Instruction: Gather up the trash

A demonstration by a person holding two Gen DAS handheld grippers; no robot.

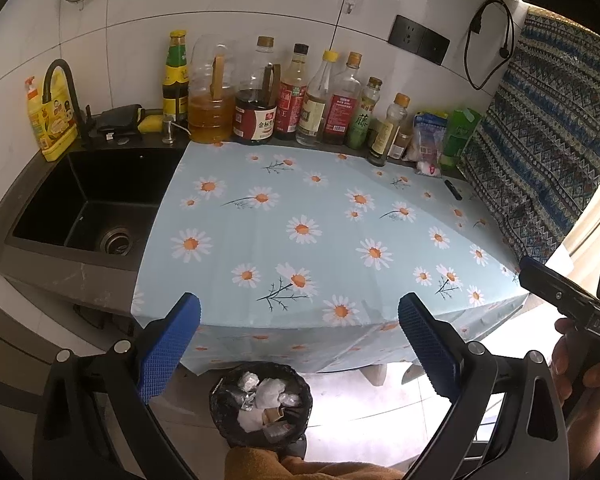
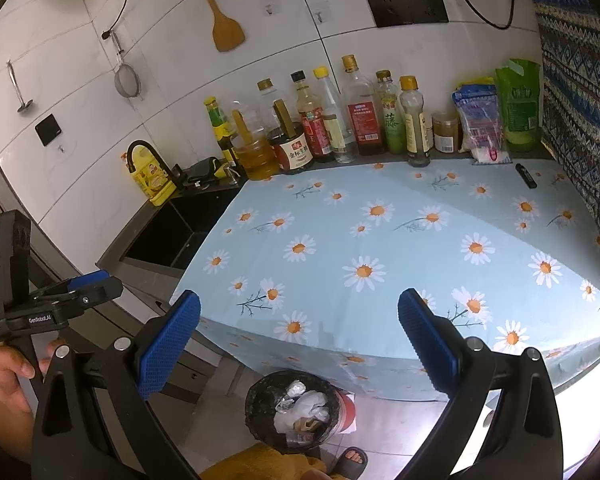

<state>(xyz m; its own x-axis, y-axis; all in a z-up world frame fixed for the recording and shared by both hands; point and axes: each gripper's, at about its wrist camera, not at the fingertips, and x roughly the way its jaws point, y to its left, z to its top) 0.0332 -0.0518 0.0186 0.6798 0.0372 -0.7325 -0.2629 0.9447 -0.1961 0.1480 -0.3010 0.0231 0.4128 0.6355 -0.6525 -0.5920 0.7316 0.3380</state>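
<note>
A small bin lined with a black bag (image 1: 217,398) (image 2: 255,398) stands on the floor in front of the counter. It holds crumpled white paper (image 1: 269,392) (image 2: 313,402), foil and scraps. My left gripper (image 1: 300,306) hovers open above the counter's front edge and the bin, with nothing between its blue pads. My right gripper (image 2: 300,306) is open too and empty, in much the same spot. Each gripper shows in the other's view: the right one (image 1: 540,282) at the right edge, the left one (image 2: 86,286) at the left, each held by a hand.
A daisy-print cloth (image 1: 300,200) (image 2: 380,232) covers the counter. Sauce and oil bottles (image 1: 292,96) (image 2: 320,120) line the back wall, with bags at their right. A small black stick-like object (image 1: 453,190) (image 2: 526,176) lies at the far right. A black sink (image 1: 88,208) is on the left.
</note>
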